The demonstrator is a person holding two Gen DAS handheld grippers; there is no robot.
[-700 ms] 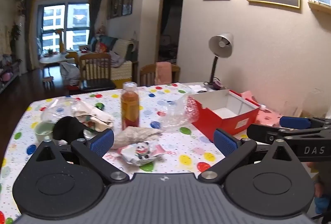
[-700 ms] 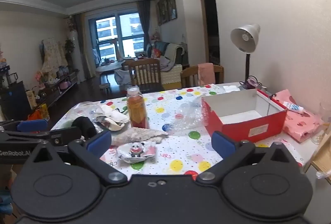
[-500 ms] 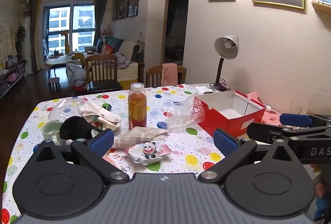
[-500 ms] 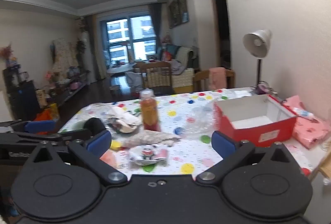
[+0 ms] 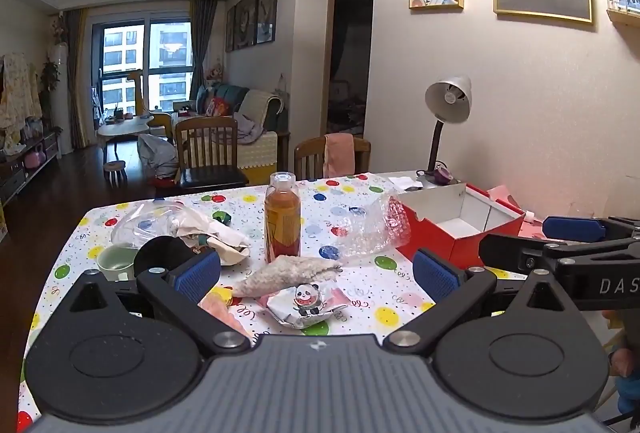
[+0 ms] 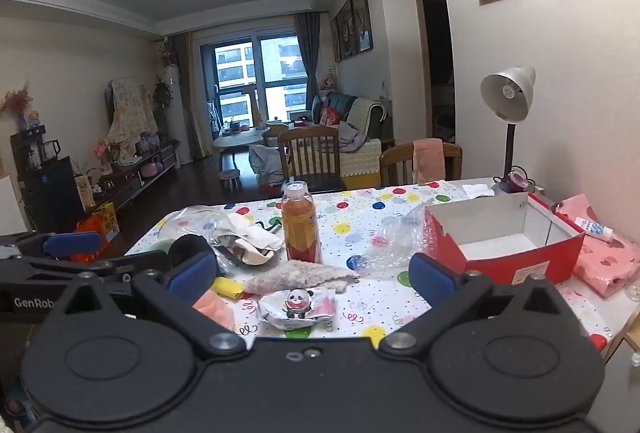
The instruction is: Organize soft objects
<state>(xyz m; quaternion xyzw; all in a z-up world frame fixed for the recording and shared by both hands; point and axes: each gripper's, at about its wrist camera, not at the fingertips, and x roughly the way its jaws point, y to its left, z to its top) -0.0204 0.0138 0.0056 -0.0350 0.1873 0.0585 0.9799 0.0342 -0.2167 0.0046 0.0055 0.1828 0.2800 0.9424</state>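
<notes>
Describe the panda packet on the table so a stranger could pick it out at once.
Start at the polka-dot table and find the upright bottle of amber drink near its middle. In front of it lies a fluffy grey cloth, and nearer still sits the packet. It alone is crinkled white with a cartoon panda holding watermelon.

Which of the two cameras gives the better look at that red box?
The right wrist view: the red box shows whole, with its white inside and front label. In the left wrist view the red box is partly hidden behind the other hand-held gripper's finger.
</notes>
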